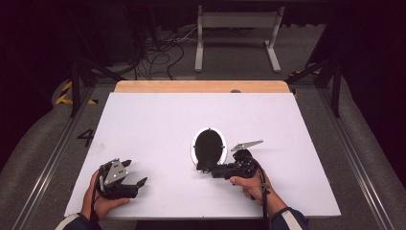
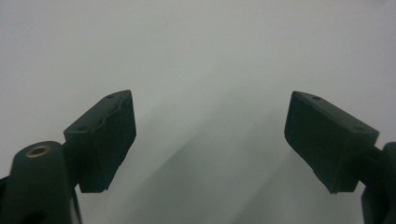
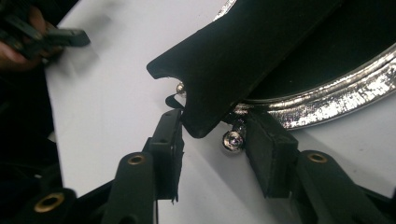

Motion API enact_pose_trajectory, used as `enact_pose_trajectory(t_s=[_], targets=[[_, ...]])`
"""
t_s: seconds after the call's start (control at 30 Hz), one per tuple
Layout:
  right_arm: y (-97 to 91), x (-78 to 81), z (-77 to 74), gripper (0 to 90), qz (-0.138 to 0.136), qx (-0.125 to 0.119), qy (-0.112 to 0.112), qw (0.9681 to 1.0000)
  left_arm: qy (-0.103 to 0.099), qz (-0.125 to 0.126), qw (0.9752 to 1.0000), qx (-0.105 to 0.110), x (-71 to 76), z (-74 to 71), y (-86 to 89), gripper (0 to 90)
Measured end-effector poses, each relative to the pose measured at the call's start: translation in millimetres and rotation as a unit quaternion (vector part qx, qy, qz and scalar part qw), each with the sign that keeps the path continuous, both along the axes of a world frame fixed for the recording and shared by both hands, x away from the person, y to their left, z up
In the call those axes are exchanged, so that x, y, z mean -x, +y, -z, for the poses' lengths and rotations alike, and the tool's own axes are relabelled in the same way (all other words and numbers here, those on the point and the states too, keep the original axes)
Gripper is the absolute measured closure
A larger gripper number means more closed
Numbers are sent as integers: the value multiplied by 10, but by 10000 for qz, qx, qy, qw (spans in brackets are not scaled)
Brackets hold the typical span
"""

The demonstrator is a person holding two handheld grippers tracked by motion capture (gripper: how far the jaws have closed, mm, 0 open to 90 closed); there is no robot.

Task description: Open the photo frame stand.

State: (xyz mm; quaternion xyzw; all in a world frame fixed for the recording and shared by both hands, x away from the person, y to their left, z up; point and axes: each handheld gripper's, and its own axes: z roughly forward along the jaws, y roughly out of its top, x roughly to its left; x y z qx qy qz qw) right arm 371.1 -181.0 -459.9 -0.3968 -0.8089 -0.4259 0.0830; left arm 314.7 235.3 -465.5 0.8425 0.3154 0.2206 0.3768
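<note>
My left gripper (image 1: 136,178) rests low on the white table sheet (image 1: 153,120) near the left corner, jaws spread wide with nothing between them. Toward the middle lies the oval mirror with its shiny silver rim (image 1: 209,146) — dark face up, flat on the sheet. A black flat stand flap (image 3: 233,60) with small chrome ball fittings juts from its near end, and my right gripper (image 1: 206,168) has its jaws either side of that flap; they look loosened, the pads beside it rather than pressing. I judge the mirror rigid but breakable, its polished rim slick — the matte stand, close to its hinge, is where I'd take hold, lifting slowly so the glass doesn't swing
</note>
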Motion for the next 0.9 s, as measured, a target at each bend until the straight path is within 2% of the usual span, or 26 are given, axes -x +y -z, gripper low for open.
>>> enact_pose_trajectory(t_s=[0.03, 0.1, 0.13, 0.3, 0.4, 0.5, 0.67, 0.73, 0.8, 0.87, 0.9], targets=[[0, 0, 0, 564, 0, 0, 0, 10000, 0, 0, 10000, 0, 0, 0, 0, 179], [-37, -38, 26, 545, 43, -252, 268, 9993, 25, 9, 10000, -30, -3, 8, -12, 179], [-46, -52, 28, 539, 42, -304, 344, 9989, 27, 18, 10000, -40, -4, 11, -16, 179], [-26, -61, 6, 509, 125, -355, 420, 9984, 68, 40, 9999, -64, -8, 18, -21, 179], [-30, -76, 17, 494, 263, -556, 592, 9963, 74, 60, 9999, -93, -7, 23, -27, 178], [-35, -80, 27, 462, 240, -708, 643, 9951, 72, 104, 9998, -132, -9, 25, -30, 178], [-46, -98, 39, 529, 386, -838, 752, 9929, 131, 92, 9998, -155, -16, 39, -61, 178], [-41, -107, 37, 546, 455, -859, 726, 9926, 127, 113, 9997, -163, -25, 37, -69, 178], [-39, -129, 56, 597, 630, -922, 811, 9904, 164, 157, 9997, -61, -58, 30, -103, 178], [-49, -150, 75, 603, 706, -1078, 898, 9876, 147, 224, 9996, 14, -108, 1, -160, 177], [-52, -156, 78, 601, 710, -1104, 900, 9873, 140, 251, 9996, 72, -135, -21, -191, 176]])
